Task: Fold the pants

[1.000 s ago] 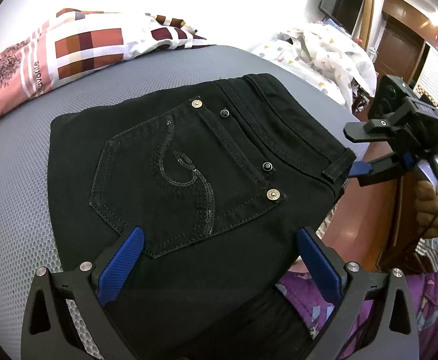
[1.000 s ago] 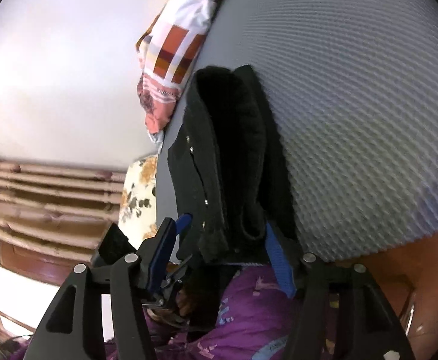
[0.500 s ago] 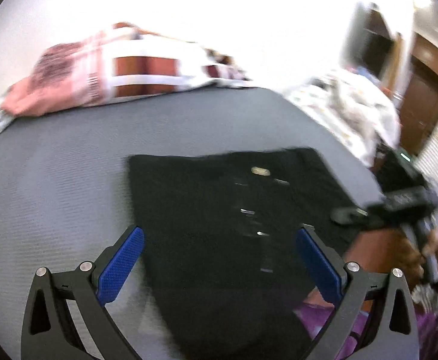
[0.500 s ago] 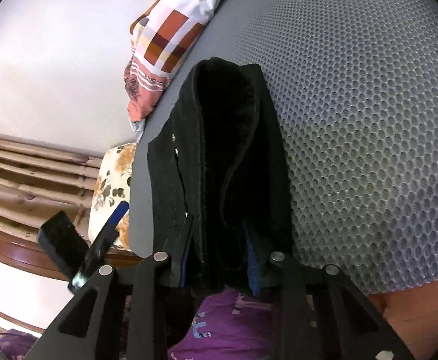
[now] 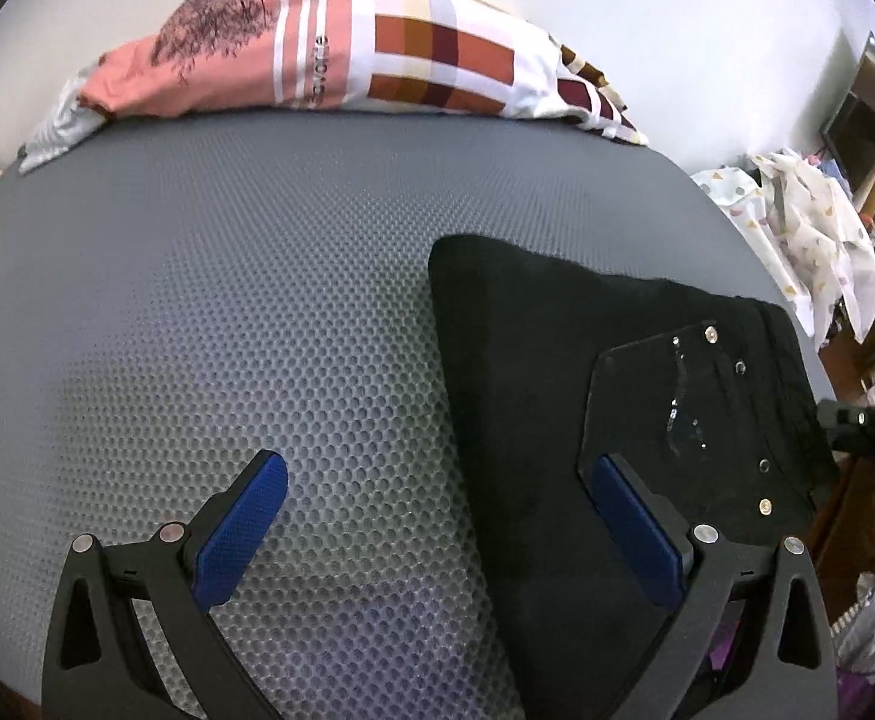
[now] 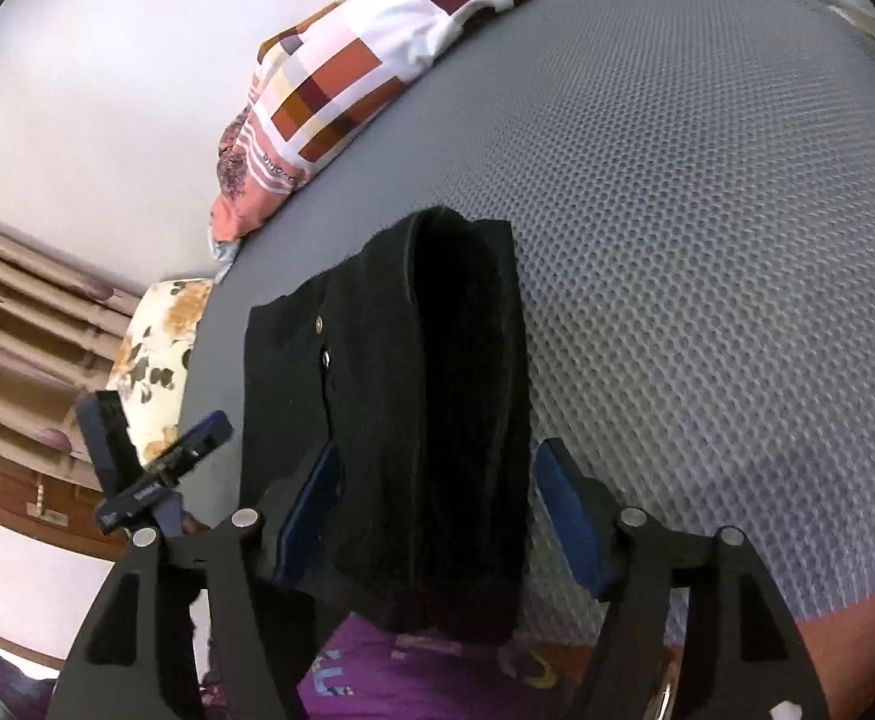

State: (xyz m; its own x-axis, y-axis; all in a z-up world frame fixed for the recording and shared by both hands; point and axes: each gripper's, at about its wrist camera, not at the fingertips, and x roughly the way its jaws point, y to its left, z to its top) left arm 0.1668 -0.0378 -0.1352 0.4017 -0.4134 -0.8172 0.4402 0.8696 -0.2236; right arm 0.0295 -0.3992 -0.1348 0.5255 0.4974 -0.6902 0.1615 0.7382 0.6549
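The black pants lie folded into a thick stack on the grey mesh surface, back pocket with sequins and rivets facing up. My left gripper is open and empty, above the surface, its right finger over the stack's left part. In the right wrist view the stack shows edge-on, hanging slightly over the surface's near edge. My right gripper is open, its fingers on either side of the stack's near end. The left gripper also shows in the right wrist view.
A patterned pink, white and brown pillow lies along the far edge of the surface by the white wall. A floral cushion sits off the surface's left corner. White printed fabric hangs at the right. Purple clothing is below the near edge.
My left gripper swung left off the pants, so the stack now sits at its right. My right gripper shut on the stack's end half a second ago and has now opened again.
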